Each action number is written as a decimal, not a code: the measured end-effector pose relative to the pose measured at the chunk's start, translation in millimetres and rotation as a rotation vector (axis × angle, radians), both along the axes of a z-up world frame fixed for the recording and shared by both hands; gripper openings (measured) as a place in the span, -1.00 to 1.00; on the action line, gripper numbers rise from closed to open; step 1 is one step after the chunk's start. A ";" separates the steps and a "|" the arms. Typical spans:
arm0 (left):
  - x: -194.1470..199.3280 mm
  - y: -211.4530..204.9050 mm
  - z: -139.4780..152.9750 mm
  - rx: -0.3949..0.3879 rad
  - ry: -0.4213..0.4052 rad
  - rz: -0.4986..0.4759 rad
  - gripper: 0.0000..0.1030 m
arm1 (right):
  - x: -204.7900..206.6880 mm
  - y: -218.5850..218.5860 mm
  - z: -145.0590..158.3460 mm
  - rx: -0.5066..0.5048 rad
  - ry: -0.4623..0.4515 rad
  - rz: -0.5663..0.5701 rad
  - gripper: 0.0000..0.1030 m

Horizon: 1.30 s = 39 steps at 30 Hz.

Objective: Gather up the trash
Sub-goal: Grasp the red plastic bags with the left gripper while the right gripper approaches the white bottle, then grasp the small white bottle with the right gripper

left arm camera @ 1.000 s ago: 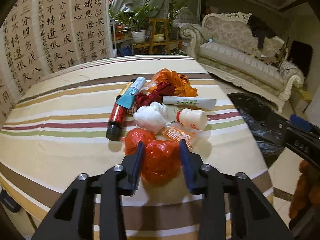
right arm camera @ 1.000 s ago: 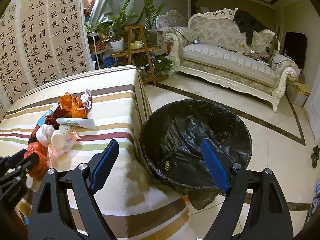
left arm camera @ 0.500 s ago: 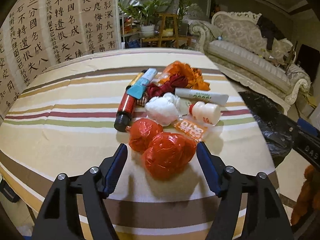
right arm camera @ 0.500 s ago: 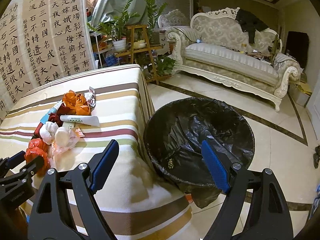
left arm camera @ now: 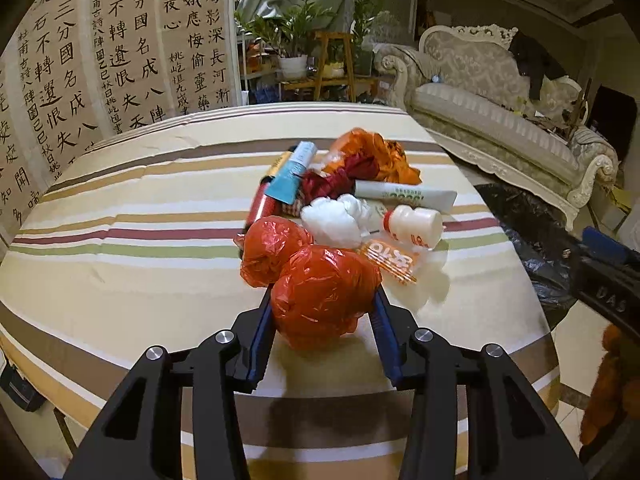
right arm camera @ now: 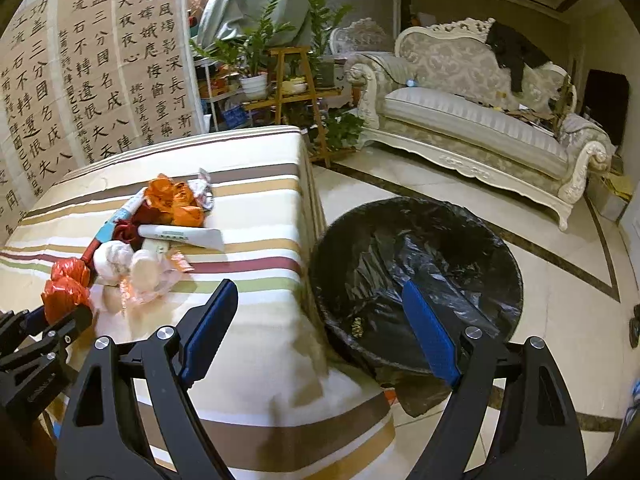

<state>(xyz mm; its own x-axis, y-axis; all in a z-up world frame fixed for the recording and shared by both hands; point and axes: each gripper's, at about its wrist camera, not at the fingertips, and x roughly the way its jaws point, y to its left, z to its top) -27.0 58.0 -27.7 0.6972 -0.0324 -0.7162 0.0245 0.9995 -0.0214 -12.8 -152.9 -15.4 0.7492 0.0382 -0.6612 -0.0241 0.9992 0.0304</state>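
A crumpled red plastic bag [left arm camera: 324, 292] sits at the near end of a trash pile on the striped table [left arm camera: 120, 240]. My left gripper [left arm camera: 322, 294] is closing, and both blue pads touch the bag's sides. A second red bag [left arm camera: 272, 248], a white crumpled bag [left arm camera: 332, 224], a small white bottle [left arm camera: 416, 226], an orange wrapper [left arm camera: 390, 262] and a white tube [left arm camera: 404, 196] lie just beyond. My right gripper [right arm camera: 318, 287] hangs open and empty over the table's edge, beside the black-lined trash bin [right arm camera: 440, 240]. The right wrist view shows the held bag [right arm camera: 64, 296] at far left.
Farther back in the pile are an orange bag [left arm camera: 372, 152], a dark red cloth [left arm camera: 340, 180], a blue tube [left arm camera: 294, 172] and a red bottle [left arm camera: 260, 208]. The bin [left arm camera: 532, 232] stands on the tiled floor right of the table. A sofa [right arm camera: 480, 120] and plants [right arm camera: 256, 48] stand behind.
My left jaws opened wide around the red bag, then came together on it again. The pile shifted slightly in view. The right gripper stayed open and still.
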 end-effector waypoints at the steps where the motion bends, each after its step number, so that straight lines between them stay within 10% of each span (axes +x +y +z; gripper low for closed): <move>1: -0.3 2.1 1.0 -0.001 -0.003 0.004 -0.14 | 1.2 4.2 1.2 -0.001 0.000 0.012 0.59; 23: 14.8 85.6 -3.5 -0.021 -0.004 0.156 -0.14 | 36.0 107.9 -9.4 0.000 0.114 0.306 -0.45; 39: 16.2 56.5 10.2 -0.037 -0.047 0.083 -0.14 | 26.7 84.3 4.2 0.038 0.065 0.265 -0.46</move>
<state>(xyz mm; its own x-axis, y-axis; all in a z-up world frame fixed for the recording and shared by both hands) -10.8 114.5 -17.5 0.7311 0.0011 -0.6822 -0.0568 0.9966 -0.0592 13.8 -68.6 -11.3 0.6660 0.2535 -0.7016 -0.2816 0.9564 0.0782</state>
